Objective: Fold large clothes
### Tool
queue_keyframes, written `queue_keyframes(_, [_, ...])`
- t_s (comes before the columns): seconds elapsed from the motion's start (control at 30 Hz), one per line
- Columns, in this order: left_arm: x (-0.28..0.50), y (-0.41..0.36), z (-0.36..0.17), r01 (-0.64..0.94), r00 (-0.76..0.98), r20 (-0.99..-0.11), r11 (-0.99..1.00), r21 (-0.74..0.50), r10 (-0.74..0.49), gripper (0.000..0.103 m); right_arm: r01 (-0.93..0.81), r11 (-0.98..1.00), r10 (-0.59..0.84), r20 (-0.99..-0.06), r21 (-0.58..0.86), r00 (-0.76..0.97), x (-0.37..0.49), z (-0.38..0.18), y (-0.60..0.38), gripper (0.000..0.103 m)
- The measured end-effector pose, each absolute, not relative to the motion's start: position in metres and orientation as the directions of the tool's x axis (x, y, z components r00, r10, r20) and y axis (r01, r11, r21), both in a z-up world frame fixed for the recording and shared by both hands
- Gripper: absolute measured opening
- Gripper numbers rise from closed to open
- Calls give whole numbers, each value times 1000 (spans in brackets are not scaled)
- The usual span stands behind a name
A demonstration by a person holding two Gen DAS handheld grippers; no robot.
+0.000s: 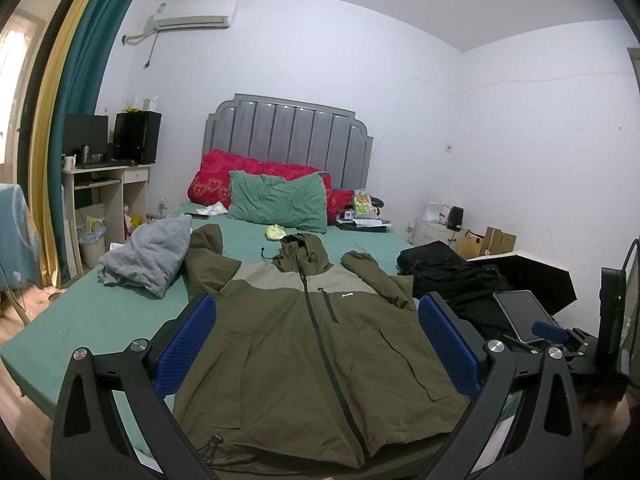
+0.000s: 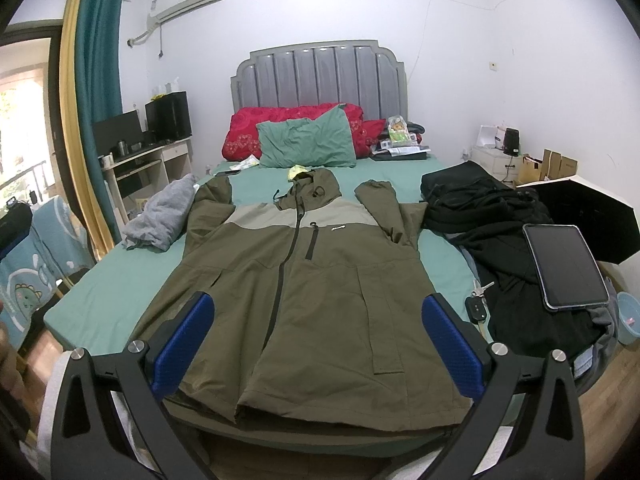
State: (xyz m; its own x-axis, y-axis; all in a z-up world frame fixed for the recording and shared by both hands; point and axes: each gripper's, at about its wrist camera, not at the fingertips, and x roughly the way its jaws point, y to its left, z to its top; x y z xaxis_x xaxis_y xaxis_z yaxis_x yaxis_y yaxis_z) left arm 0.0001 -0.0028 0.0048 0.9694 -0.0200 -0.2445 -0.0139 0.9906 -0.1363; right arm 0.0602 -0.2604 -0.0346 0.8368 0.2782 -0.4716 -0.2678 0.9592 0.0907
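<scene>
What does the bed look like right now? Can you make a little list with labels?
garment: olive-green hooded zip jacket, spread flat, front up, unfolded
sleeves: both bent upward beside the hood
surface: bed with green sheet
left of jacket: crumpled grey sweater
right of jacket: pile of black clothes with a dark tablet on top
left claw: open, holding nothing
right claw: open, holding nothing

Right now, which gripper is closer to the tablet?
Right. The tablet lies just beyond the right gripper, on its right. The left gripper is farther left, with the right one between.
</scene>
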Motion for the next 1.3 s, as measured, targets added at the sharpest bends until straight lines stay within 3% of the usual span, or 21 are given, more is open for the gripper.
queue_keyframes(0.23, [26,-4,1,42,955,-285,989,-144,-82,103,-258,960,278,-506,111,816,83,-49,-264,102])
queue_keyframes(0.53, [146,17,-49,45,884,-454,987,-154,-111,103,-233,970,231,-589,75,774,173,-85,-284,102])
queue_keyframes(0.9, [313,73,-125,-15,819,-572,995,-103,-47,103,-220,972,215,-717,88,663,373,-142,-310,61])
queue_keyframes(1.07, [370,117,-167,-101,787,-616,991,-87,26,97,-239,969,208,-744,67,635,478,-163,-288,59])
queue_keyframes(1.2, [397,153,-201,-177,721,-691,976,-128,41,90,-216,976,137,-761,-4,635,567,-181,-259,59])
queue_keyframes(1.3, [402,177,-210,-238,700,-714,950,-201,24,90,-132,991,73,-801,-7,595,629,-205,-253,60])
